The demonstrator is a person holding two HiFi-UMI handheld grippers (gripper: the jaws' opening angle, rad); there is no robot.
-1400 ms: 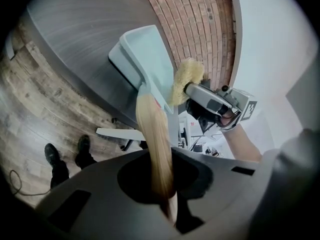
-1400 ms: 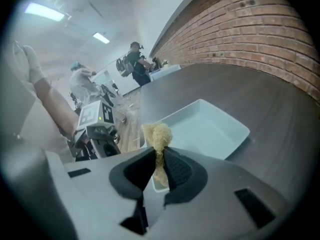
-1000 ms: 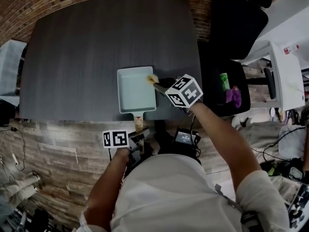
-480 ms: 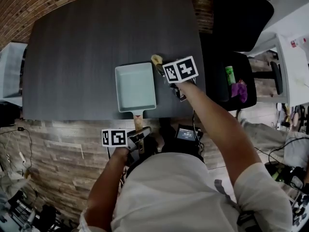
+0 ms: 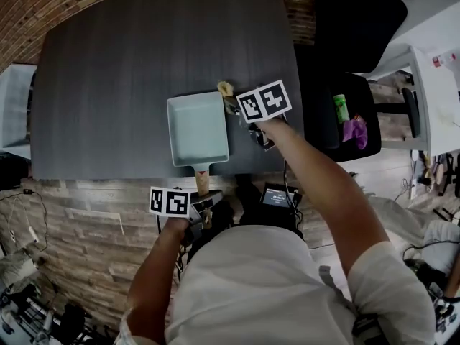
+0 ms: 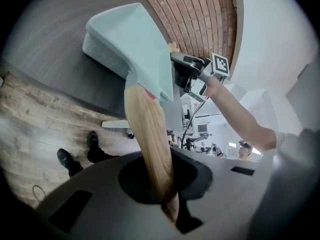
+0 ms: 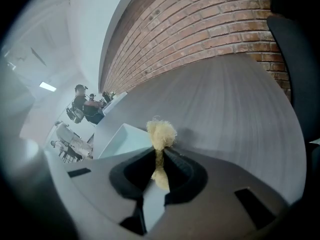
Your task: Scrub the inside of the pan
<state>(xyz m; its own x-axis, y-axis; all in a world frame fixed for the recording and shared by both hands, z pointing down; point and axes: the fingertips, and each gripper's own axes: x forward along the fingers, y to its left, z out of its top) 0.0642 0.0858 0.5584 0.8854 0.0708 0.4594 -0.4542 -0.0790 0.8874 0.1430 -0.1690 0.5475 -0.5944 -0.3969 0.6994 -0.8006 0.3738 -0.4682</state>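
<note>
At the table's [image 5: 108,63] six o'clock edge, the left gripper [image 5: 207,205] is clamping the pan's [image 5: 198,129] handle [image 5: 202,182]. The right gripper [image 5: 233,105] is pinching a scrubber [image 5: 225,88] just beyond its one o'clock corner, scrubbing seemingly not underway.

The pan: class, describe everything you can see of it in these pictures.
The pan is rectangular, shallow and pale blue-green, with raised walls and an empty, clean-looking inside. A light wooden handle sticks out of its near short side, past the front edge of the dark table it lies on. The left gripper is shut on that handle. The right gripper holds a yellowish fibrous scrubber just outside the far right corner; contact with the rim is unclear.
</note>
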